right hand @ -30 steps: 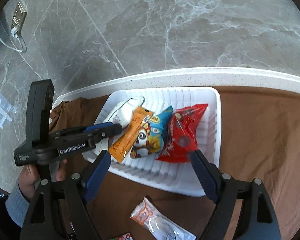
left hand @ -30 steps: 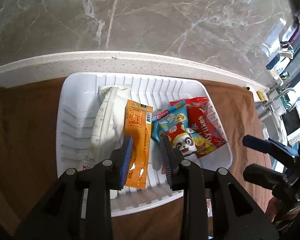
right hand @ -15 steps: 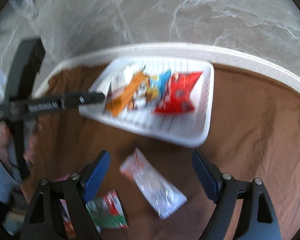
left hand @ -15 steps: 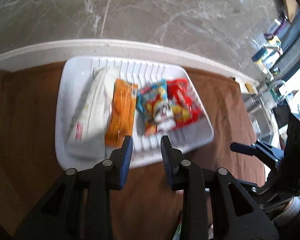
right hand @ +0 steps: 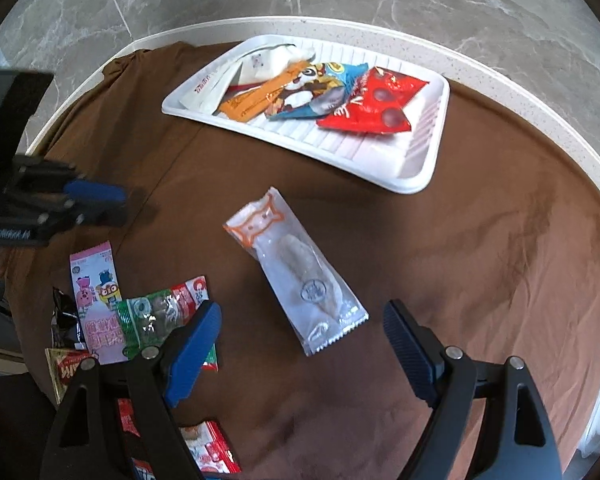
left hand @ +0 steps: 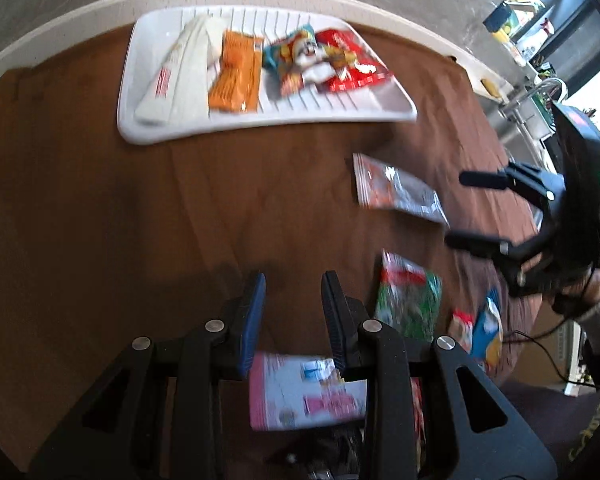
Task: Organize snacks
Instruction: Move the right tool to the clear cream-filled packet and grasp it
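A: Clear packet (right hand: 296, 276), orange print at one end, pale soft lump inside. It lies flat on the brown cloth (right hand: 480, 240), just ahead of the right gripper (right hand: 300, 328), between its fingers' lines. Fingers wide apart, empty.

B: Handling?

A: Light, crinkly film, probably slick; contents likely squash. I'd pinch across the crimped near end.

B: Left gripper (left hand: 292, 300)?

A: Fingers apart, narrower gap, holding nothing; pink packet (left hand: 304, 392) under them. White ribbed tray (right hand: 420, 168) beyond holds four glossy packets.
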A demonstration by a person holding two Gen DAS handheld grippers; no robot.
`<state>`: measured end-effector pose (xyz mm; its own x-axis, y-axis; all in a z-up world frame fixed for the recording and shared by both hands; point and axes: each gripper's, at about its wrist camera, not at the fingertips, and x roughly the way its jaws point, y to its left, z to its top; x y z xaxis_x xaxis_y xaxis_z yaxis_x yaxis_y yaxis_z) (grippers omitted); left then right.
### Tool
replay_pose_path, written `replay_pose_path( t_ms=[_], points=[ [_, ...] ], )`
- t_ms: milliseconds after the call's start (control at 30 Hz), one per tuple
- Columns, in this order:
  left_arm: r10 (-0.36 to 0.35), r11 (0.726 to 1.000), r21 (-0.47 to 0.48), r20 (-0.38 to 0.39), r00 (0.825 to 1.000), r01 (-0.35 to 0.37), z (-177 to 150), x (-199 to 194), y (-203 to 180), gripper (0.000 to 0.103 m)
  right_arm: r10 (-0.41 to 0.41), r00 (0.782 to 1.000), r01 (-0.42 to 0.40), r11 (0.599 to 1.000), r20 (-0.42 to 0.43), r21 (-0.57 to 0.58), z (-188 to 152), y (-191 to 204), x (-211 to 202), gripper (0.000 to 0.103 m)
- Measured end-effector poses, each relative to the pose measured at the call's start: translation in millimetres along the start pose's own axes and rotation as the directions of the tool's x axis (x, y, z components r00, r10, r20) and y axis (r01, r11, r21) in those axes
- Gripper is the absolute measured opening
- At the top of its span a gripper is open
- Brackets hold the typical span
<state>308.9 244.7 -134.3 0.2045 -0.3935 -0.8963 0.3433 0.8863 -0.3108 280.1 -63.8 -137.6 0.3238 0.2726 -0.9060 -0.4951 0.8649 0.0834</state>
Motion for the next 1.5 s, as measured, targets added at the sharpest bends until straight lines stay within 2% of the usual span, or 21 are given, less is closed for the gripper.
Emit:
replay_pose_path(
  t_ms=[67, 133, 300, 467, 533, 767, 933, 1133, 1233, 1333, 1433, 1467, 1500],
  points=[
    [0.010, 1.000, -0.001, -0.011, 1.000, -0.010, -11.3, -4.7, -5.1, 0.027, 0.038, 0.999, -0.038, 0.999, 0.016, 0.018, -3.8, -2.0, -5.1, 0.086],
    [0.025, 1.000, -0.003, -0.015, 1.000, -0.026, -21.8, -9.6, -10.2, 0.027, 0.066, 0.997, -0.067, 0.998, 0.031, 0.019, -6.4, -3.9, -9.5, 0.091],
    [0.060, 0.997, -0.045, -0.051, 0.997, -0.062, -51.8, -20.8, -24.4, 0.027, 0.041, 0.998, -0.037, 0.995, 0.046, -0.088, -8.8, 1.2, -8.2, 0.093],
    [0.067, 0.992, -0.099, -0.079, 0.995, -0.075, -79.0, -34.0, -33.8, 0.027, 0.053, 0.998, -0.048, 0.985, 0.023, -0.167, -8.9, 2.4, 1.4, 0.093],
    [0.055, 0.988, -0.141, -0.066, 0.996, -0.064, -86.6, -38.0, -35.6, 0.027, 0.062, 0.998, -0.057, 0.982, 0.017, -0.180, -6.0, 1.9, 5.8, 0.093],
    [-0.018, 0.951, -0.308, -0.073, 0.997, -0.005, -85.5, -26.7, -28.5, 0.027, 0.069, 0.998, -0.067, 0.974, 0.000, -0.216, 2.4, 1.5, 18.2, 0.093],
    [0.013, 0.937, -0.347, -0.081, 0.997, -0.041, -74.4, -15.7, -27.2, 0.027, 0.048, 0.999, -0.050, 0.964, -0.015, -0.263, 8.2, 5.1, 29.1, 0.093],
    [0.063, 0.939, -0.332, -0.082, 0.995, -0.087, -64.8, -1.3, -30.8, 0.027, 0.038, 0.999, -0.046, 0.952, -0.031, -0.302, 19.1, 4.9, 44.1, 0.093],
    [0.049, 0.935, -0.344, -0.095, 0.994, -0.079, -63.3, 10.5, -30.8, 0.027, 0.049, 0.998, -0.061, 0.955, -0.048, -0.291, 24.1, -1.5, 51.8, 0.087],
    [0.023, 0.931, -0.363, -0.068, 0.997, -0.046, -65.1, 11.2, -30.5, 0.028, 0.051, 0.998, -0.060, 0.950, -0.039, -0.306, 27.4, -4.3, 53.0, 0.081],
    [0.007, 0.927, -0.374, -0.053, 0.999, -0.026, -64.7, 10.1, -27.8, 0.028, 0.037, 0.999, -0.041, 0.942, -0.018, -0.332, 27.8, -9.1, 50.0, 0.053],
    [0.001, 0.926, -0.378, -0.047, 0.999, -0.019, -65.8, 10.5, -27.4, 0.028, 0.047, 0.999, -0.048, 0.944, -0.011, -0.326, 28.6, -11.6, 47.5, 0.036],
    [-0.002, 0.926, -0.377, -0.040, 0.999, -0.013, -65.6, 10.4, -27.0, 0.028, 0.049, 0.999, -0.050, 0.947, -0.012, -0.316, 30.5, -15.2, 46.4, 0.035]
  ],
)
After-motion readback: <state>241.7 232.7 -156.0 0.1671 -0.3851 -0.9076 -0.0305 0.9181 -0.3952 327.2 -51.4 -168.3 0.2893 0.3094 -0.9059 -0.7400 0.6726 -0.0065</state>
